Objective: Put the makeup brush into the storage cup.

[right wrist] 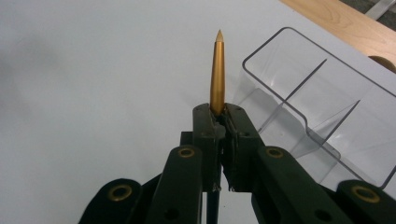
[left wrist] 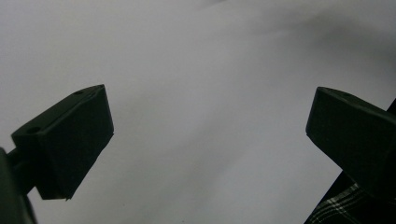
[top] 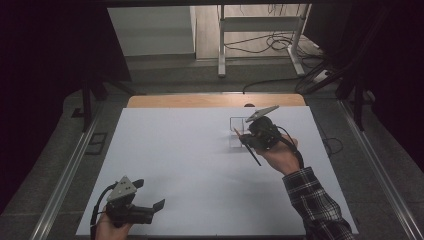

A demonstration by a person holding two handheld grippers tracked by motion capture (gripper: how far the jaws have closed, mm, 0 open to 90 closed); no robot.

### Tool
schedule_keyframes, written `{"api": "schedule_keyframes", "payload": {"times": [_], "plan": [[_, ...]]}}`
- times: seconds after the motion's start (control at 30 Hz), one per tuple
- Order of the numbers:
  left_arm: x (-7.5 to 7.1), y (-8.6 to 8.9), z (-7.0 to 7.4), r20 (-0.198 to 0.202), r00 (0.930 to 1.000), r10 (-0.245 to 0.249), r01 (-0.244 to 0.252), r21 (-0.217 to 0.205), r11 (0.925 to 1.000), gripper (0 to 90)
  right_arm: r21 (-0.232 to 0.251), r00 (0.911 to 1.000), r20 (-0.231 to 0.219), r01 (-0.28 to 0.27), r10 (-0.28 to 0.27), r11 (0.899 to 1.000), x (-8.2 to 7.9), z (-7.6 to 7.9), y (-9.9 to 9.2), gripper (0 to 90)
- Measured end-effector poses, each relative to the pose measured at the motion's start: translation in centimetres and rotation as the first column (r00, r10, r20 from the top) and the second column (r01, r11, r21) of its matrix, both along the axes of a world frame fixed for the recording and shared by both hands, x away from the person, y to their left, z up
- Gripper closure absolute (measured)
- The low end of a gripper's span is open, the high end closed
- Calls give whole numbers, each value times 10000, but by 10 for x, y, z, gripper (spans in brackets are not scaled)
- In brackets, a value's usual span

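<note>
Right gripper [right wrist: 219, 122] above white table [top: 190, 165].

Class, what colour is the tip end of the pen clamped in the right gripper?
Gold; the pen shows best in the right gripper view.

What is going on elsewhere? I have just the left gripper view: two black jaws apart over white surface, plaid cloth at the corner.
Observer: The right tool is shut on a gold pen, its pointed tip sticking out past the jaws.
Operator: Is there anything near that pen?
Observer: Yes, a clear plastic organizer with dividers stands right beside it, on the white table.
Operator: Has the organizer got anything in it?
Observer: The compartments seen in the right gripper view look empty.
Operator: And where does my left tool sit on the table?
Observer: In the high view the left tool is at the near left corner, far from the organizer.
</note>
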State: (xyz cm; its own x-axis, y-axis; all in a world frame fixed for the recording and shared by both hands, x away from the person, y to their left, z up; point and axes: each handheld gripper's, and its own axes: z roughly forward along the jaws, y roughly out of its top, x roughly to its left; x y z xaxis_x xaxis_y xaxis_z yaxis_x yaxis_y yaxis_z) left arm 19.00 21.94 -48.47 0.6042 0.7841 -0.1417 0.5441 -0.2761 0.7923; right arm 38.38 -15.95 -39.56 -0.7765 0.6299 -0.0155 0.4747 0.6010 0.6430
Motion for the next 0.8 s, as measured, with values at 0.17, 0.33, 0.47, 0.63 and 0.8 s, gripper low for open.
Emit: {"api": "schedule_keyframes", "payload": {"times": [0.17,0.33,0.47,0.63,0.8], "plan": [[0,0,0,-2,10000,3,-3,-8,10000,11,91,10000,33,21,-22,10000,1,3,0,836],[0,0,0,-3,10000,2,-2,-12,10000,11,132,9999,126,0,-2,9999,1,5,1,836],[0,0,0,-1,10000,-4,4,0,10000,11,248,9998,185,38,-42,9997,1,8,2,836],[1,0,0,2,10000,-10,10,6,10000,12,419,9997,238,39,-49,9991,2,11,2,836],[1,0,0,13,10000,-3,3,-27,10000,12,523,9993,362,61,-80,9986,4,14,3,837]]}}
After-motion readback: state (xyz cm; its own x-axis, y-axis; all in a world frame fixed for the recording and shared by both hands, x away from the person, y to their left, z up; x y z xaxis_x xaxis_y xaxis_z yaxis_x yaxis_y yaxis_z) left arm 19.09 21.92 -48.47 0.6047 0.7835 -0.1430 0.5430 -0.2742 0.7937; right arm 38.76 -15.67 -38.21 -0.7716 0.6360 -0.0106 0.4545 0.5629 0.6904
